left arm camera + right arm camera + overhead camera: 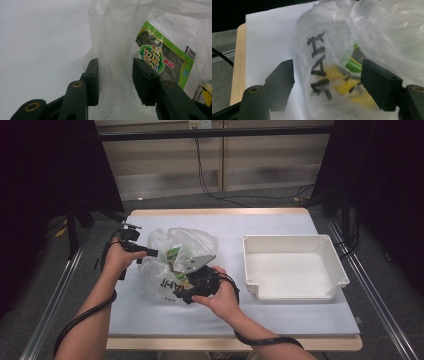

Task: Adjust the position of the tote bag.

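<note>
Both tools agape, straddling crumpled bag

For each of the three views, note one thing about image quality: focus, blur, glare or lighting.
High view: evenly lit table, dark surroundings, sharp white tray. Left gripper view: green packet readable through the plastic bag; the tabletop washes out to plain white. Right gripper view: the bag's black lettering and yellow contents are smeared and soft.

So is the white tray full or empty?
Empty. The tray shows only its bare white floor; the snacks sit inside the bag.
</note>
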`<act>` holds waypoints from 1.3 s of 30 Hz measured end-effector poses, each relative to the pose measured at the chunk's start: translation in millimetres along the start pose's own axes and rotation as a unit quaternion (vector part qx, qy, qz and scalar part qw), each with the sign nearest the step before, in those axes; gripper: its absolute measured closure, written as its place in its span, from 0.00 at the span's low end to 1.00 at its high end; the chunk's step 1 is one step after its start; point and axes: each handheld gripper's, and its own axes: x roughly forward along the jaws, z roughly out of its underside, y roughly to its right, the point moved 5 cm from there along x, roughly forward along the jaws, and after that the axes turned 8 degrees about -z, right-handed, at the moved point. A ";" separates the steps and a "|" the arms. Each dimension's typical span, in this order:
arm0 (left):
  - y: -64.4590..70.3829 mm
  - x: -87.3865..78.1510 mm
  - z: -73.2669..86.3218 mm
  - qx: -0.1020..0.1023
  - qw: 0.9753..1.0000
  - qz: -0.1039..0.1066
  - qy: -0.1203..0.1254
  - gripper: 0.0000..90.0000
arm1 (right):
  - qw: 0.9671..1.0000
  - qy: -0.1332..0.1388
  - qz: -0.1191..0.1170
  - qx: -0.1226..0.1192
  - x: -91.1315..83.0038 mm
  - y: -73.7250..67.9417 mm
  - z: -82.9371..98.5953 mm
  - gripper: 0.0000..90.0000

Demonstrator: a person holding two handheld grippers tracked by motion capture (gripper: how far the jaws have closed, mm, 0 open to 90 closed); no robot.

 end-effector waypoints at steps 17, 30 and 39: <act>5.3 11.0 -5.9 0.002 1.000 -0.018 -0.007 0.38 | 0.998 -0.031 -0.060 -0.014 39.1 -5.6 5.2 0.74; 4.6 29.7 -5.2 -0.012 0.998 -0.046 -0.039 0.94 | 0.997 -0.025 -0.067 -0.008 37.4 -9.0 6.2 0.96; -21.4 25.8 -7.3 -0.016 0.997 -0.069 -0.019 0.97 | 0.996 -0.033 -0.083 0.002 44.2 -13.6 17.4 1.00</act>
